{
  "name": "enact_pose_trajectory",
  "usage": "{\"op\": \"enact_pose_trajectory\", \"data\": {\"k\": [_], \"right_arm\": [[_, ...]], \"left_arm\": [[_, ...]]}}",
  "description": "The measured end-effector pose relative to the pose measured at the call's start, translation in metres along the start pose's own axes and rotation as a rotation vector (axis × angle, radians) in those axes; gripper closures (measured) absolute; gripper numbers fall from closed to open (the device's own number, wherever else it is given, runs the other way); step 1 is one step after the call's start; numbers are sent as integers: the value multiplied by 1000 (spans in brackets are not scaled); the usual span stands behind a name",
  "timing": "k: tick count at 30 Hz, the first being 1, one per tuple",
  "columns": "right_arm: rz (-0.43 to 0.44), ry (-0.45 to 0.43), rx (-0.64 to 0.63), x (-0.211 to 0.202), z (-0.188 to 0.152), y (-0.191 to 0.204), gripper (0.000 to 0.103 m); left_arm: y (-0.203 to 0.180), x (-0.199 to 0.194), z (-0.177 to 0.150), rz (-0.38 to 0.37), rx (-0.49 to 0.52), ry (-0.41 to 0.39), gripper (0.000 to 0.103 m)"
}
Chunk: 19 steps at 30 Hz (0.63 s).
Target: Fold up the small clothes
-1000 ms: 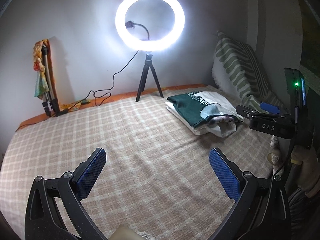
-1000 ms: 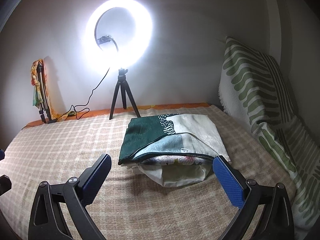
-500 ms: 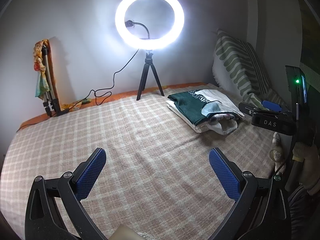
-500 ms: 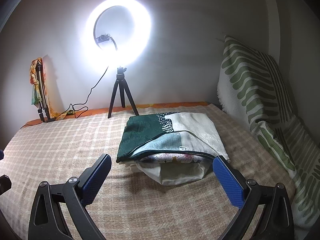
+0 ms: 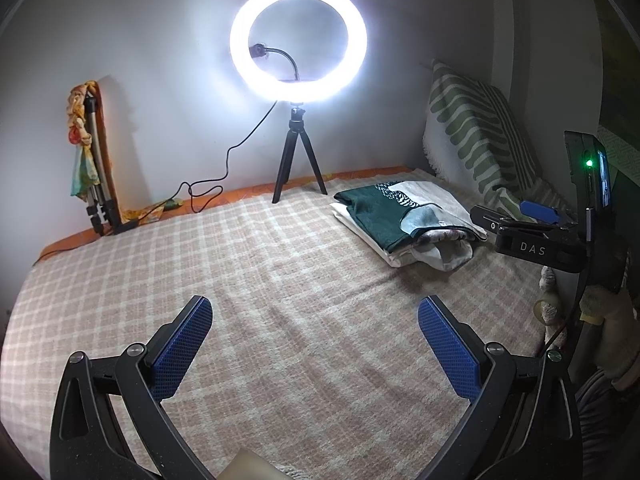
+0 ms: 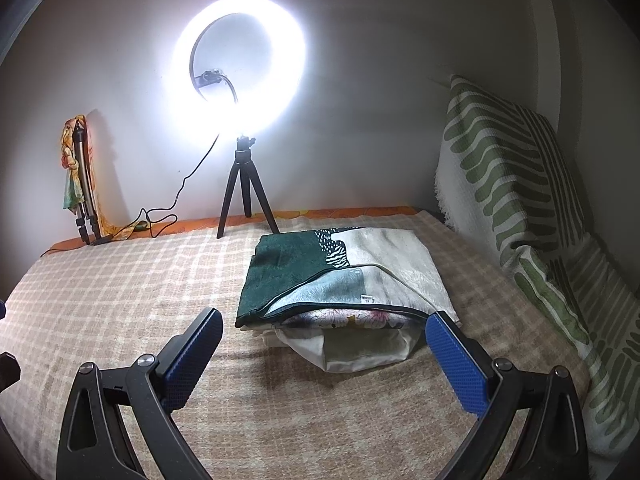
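Note:
A stack of folded clothes (image 6: 340, 280) lies on the checked blanket (image 6: 120, 280), dark green and cream piece on top, a floral piece and a white piece under it. It also shows in the left wrist view (image 5: 404, 216) at the right. My right gripper (image 6: 324, 336) is open and empty, just in front of the stack's near edge. My left gripper (image 5: 314, 324) is open and empty over bare blanket (image 5: 280, 280), well left of the stack. The right gripper's body (image 5: 532, 240) shows at the right of the left wrist view.
A lit ring light on a black tripod (image 5: 298, 152) stands at the back of the bed, its cable (image 5: 212, 188) trailing left. A folded tripod with a scarf (image 5: 90, 160) leans in the back left corner. A green-striped cushion (image 6: 512, 184) leans on the right wall.
Both grippers have drifted back slightly from the stack; the stack sits a little further away in both views. Both stay open and empty.

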State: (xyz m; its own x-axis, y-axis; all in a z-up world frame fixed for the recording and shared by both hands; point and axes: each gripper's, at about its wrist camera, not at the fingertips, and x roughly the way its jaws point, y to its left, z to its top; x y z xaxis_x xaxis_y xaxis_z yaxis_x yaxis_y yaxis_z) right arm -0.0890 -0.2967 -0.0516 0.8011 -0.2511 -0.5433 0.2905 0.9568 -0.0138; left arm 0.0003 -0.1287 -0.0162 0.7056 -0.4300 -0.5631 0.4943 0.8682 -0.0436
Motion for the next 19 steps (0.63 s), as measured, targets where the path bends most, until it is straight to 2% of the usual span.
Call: {"op": "enact_pose_trajectory", "data": {"k": [19], "right_arm": [[8,4,3,1,0,2,0]], "left_arm": [[1,-4,1,1,-4,-2,0]]}}
